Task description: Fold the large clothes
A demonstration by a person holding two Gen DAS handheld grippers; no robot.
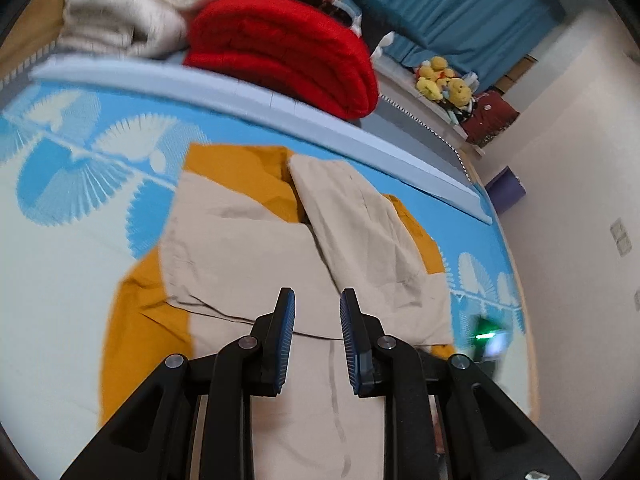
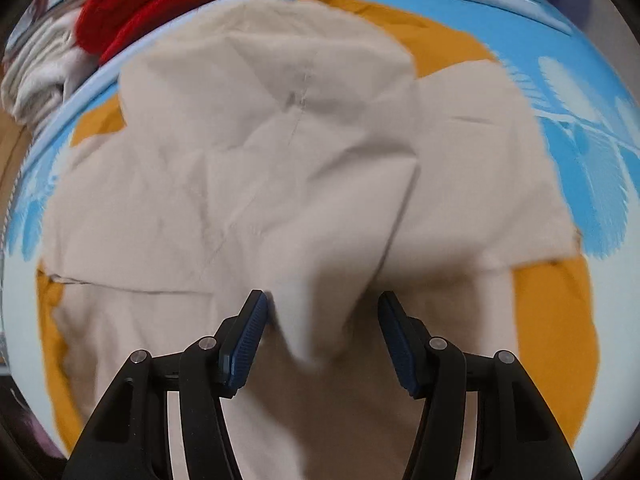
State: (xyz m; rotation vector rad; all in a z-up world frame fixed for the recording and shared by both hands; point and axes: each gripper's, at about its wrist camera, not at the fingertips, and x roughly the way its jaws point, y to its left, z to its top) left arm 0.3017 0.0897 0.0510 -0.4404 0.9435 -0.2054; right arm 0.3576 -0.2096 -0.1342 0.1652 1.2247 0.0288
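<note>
So the beige garment (image 1: 280, 248) is lying on top of a mustard-yellow piece (image 1: 140, 340), spread over the blue and white patterned mat (image 1: 60, 184), which looks like it's on a bed, can't say for sure. Two long beige panels are already flipped in toward the middle, so I'd call it maybe halfway: sides in, but it's wrinkly and hasn't been doubled over lengthwise yet. The left tongs (image 1: 317, 300) hang over the near end with only a narrow gap and nothing between the pads. The right tongs (image 2: 323, 300) are spread fairly wide, and a loose flap of beige cloth sits between the pads; it's blurry, but they don't seem to pinch it. Farther back, past the pale blue edge, there's a folded red blanket (image 1: 288, 52) beside a cream one (image 1: 128, 8), so finished stuff apparently goes there.
</note>
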